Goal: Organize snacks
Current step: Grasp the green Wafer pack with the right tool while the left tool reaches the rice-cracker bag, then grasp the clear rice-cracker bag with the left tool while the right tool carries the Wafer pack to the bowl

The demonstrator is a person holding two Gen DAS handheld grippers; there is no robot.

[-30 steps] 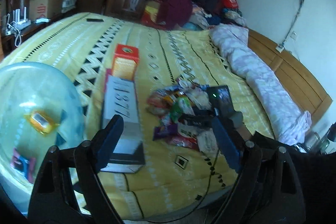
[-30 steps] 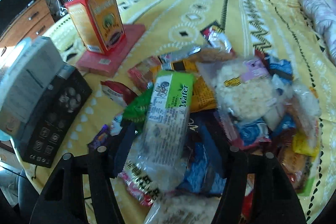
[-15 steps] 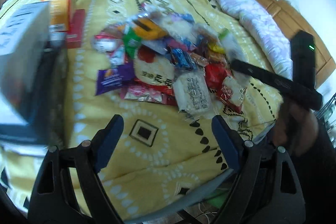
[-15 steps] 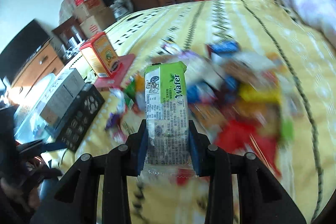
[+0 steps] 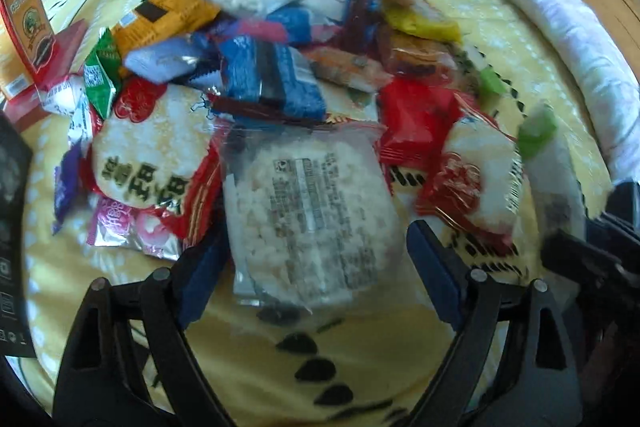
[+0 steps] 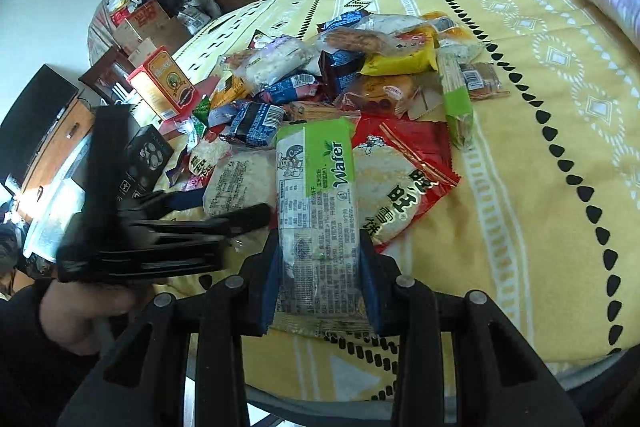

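My right gripper point(image 6: 320, 267) is clamped on a long green-and-white wafer packet point(image 6: 318, 203), its blue pads pressing both long edges, the packet lifted above the near edge of the snack pile point(image 6: 340, 83). My left gripper point(image 5: 316, 259) has its jaws spread wide, having just opened further, and they straddle a clear bag of pale puffed-rice cake point(image 5: 308, 215) without pressing it. That bag lies at the front of the heap on the yellow patterned bedspread point(image 6: 540, 147). An orange carton point(image 6: 164, 83) stands at the heap's left, beside a black box point(image 6: 148, 159).
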